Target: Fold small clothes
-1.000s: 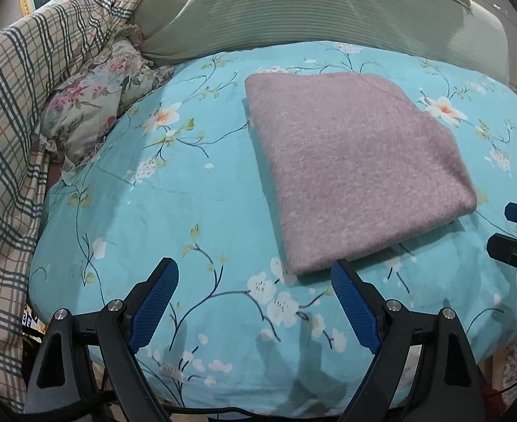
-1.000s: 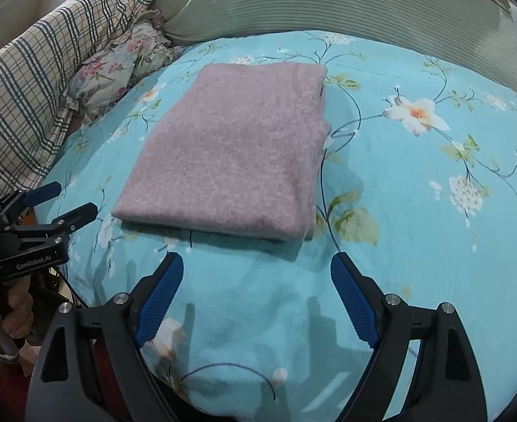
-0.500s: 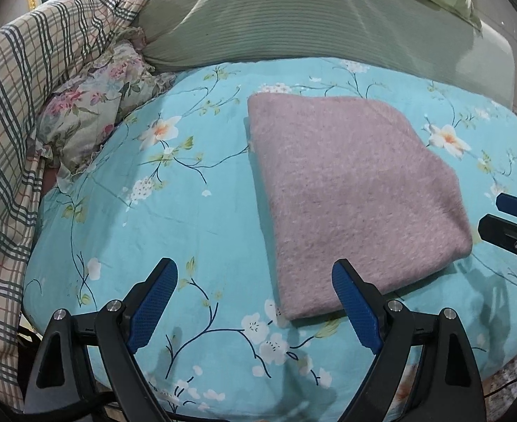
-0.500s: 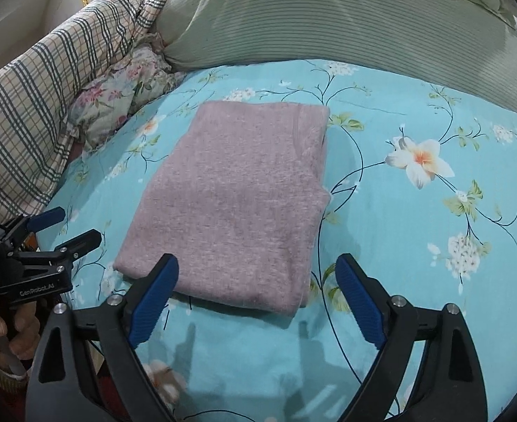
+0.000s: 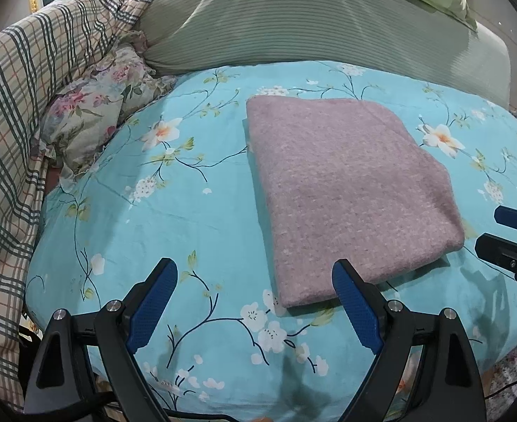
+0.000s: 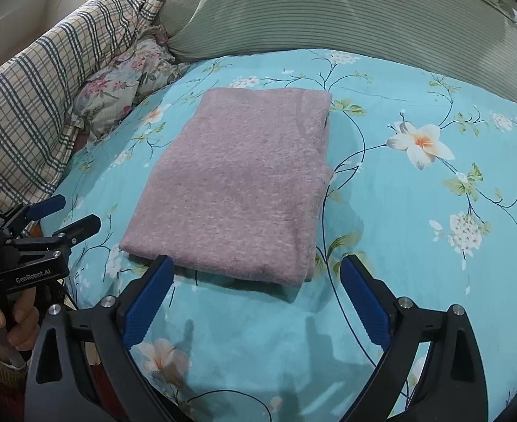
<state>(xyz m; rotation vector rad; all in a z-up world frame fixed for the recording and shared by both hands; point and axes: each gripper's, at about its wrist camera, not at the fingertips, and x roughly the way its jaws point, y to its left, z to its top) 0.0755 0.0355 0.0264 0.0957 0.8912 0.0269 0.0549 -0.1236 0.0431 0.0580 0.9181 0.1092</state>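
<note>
Garment (image 5: 346,190), folded, lies on floral sheet (image 5: 188,232); both claws gape.

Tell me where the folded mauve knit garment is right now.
The folded mauve knit garment lies flat on the turquoise floral bedsheet, centre in the right wrist view, before the green striped pillow.

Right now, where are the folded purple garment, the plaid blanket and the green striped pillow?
folded purple garment (image 6: 237,183), right wrist view, middle of its top face.
plaid blanket (image 5: 30,81), left wrist view, its bunched upper part.
green striped pillow (image 5: 293,24), left wrist view, middle of its front.
</note>
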